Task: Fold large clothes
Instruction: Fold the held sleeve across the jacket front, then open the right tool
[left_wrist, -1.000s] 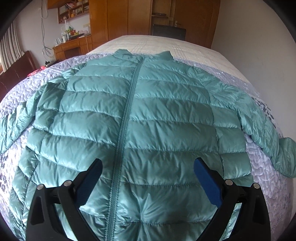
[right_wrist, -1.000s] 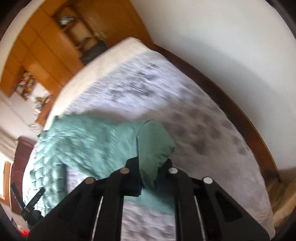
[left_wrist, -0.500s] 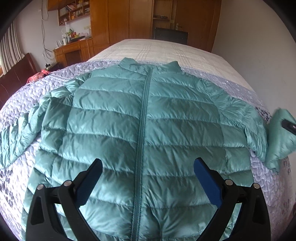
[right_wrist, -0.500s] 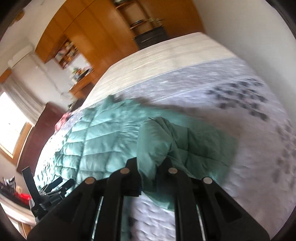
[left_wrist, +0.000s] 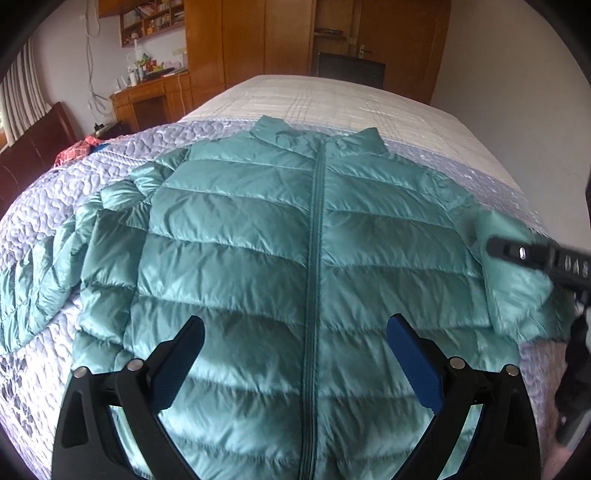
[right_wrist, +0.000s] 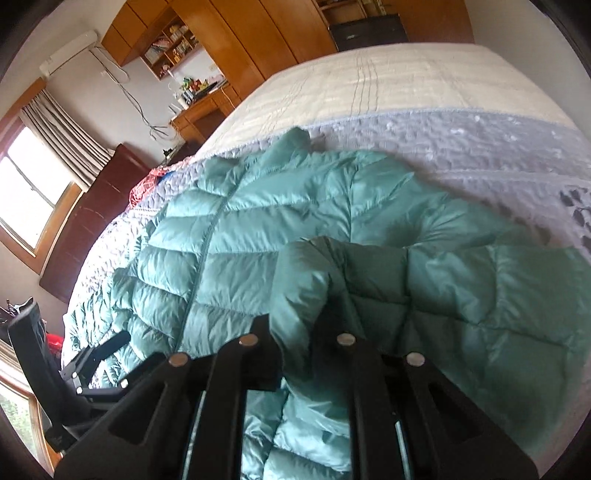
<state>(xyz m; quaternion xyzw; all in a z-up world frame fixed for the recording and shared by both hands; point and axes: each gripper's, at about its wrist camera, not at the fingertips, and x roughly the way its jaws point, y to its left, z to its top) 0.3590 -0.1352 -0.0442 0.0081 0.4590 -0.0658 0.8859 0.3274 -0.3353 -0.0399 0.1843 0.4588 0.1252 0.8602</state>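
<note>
Folding has barely begun: the teal puffer jacket (left_wrist: 314, 258) lies zipped and face-up on the quilted bedspread (left_wrist: 40, 229). The right gripper (right_wrist: 295, 332) is clamped on the jacket's right sleeve cuff (right_wrist: 299, 280), held over the jacket's right side. The left gripper (left_wrist: 295, 354) hangs wide open above its hem, gripping nothing. The other sleeve (left_wrist: 44, 266) and the body fold appear undone.

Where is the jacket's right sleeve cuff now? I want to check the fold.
The cuff is pinched in the right gripper, lifted over the jacket front at the right edge of the left wrist view.
</note>
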